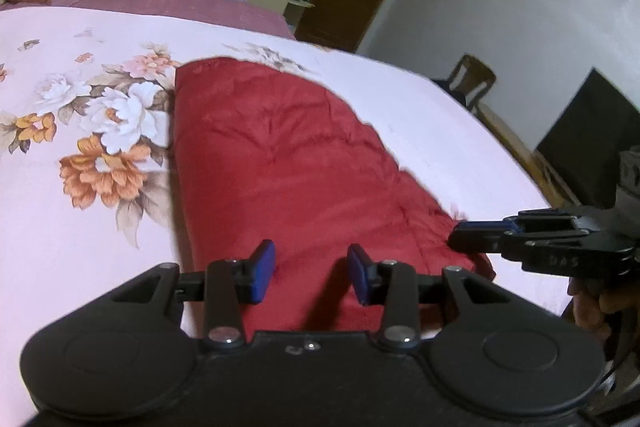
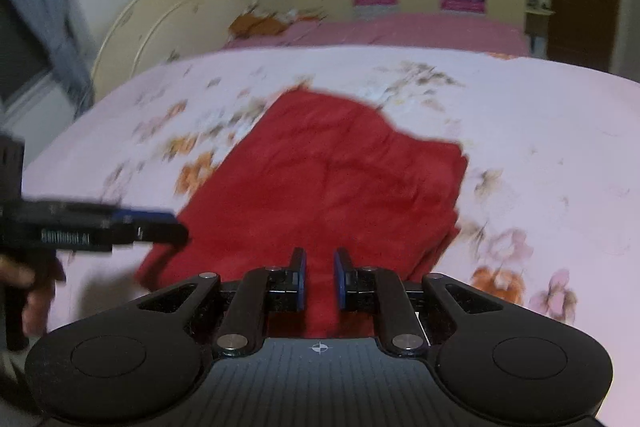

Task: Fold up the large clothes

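We see the red garment [image 1: 304, 163] lying folded mid-frame on the floral bed sheet [image 1: 80, 187]. Our left gripper [image 1: 311, 273] is spread over its near edge, gripping nothing. Our right gripper [image 2: 320, 277], jaws narrowly apart, hovers at the cloth's lower edge, nothing visibly pinched.

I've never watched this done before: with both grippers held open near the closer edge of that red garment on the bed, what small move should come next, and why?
Probably lower the left gripper and right gripper onto the near edge of the red garment and close. Both are open with red cloth between the pads, holding nothing, and the garment lies long and only partly folded on the floral bedsheet.
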`<state>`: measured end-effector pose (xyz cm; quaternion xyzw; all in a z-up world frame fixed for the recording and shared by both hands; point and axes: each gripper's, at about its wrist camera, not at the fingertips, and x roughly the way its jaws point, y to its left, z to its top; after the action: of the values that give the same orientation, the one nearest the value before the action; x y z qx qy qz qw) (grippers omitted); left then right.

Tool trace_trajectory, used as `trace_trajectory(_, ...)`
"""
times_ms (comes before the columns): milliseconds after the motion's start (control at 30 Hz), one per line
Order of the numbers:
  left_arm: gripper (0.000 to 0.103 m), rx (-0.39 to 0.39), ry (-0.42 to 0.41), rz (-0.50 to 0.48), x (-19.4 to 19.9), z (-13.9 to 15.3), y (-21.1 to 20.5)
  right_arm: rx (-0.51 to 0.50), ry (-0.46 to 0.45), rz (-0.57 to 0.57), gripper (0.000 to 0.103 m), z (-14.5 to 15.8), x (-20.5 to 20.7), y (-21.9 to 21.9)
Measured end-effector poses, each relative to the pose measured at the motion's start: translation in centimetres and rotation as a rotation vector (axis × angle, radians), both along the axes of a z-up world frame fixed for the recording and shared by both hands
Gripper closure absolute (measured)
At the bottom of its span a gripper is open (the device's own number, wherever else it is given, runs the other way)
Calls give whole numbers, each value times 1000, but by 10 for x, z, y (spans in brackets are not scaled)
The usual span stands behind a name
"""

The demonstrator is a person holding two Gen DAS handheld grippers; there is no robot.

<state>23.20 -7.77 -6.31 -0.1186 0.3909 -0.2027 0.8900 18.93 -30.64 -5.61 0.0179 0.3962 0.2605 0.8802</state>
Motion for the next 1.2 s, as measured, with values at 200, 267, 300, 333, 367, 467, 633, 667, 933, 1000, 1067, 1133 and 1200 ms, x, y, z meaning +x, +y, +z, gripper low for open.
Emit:
trace_trajectory(200, 66, 60, 15, -32, 2, -27, -11, -13, 109, -58, 89, -62, 4, 3)
trace_trajectory(267, 66, 45, 33, -23, 5, -32, -9, -3, 122, -67, 89, -73, 8, 2)
trace_trajectory(300, 66, 32, 45, -20, 7, -30, -6, -11, 125, -61, 89, -73, 11, 4)
trace_trajectory(333, 66, 14, 59, -21, 9, -27, -2, -17, 133, -51, 89, -71, 13, 4)
trace_trajectory(367, 67, -4, 63, -15, 10, -21, 2, -21, 144, -36, 89, -65, 15, 2)
trace_trajectory(467, 62, -27, -34, 20, 16, 7, 17, 10, 58, -61, 89, -27, 17, -14)
trace_trajectory(633, 62, 4, -140, 54, 83, 20, 23, 45, -96, -117, 89, 11, 69, -9)
trace_trajectory(667, 63, 10, -143, 60, 100, 17, 22, 42, -110, -123, 89, 12, 89, 1)
trace_trajectory(933, 64, 40, -80, 41, 179, -9, -4, 4, -51, -87, 89, -19, 183, 54)
trace_trajectory(1000, 64, 48, -64, 35, 187, -16, -11, -20, -34, -92, 89, -34, 194, 53)
trace_trajectory(1067, 64, 55, -52, 32, 195, -21, -15, -26, -22, -117, 89, -47, 200, 50)
trace_trajectory(1133, 64, 68, -35, 26, 202, -27, -19, -14, -4, -143, 89, -56, 205, 43)
trace_trajectory(1200, 64, 80, -23, 21, 208, -33, -23, -8, 12, -154, 89, -66, 209, 38)
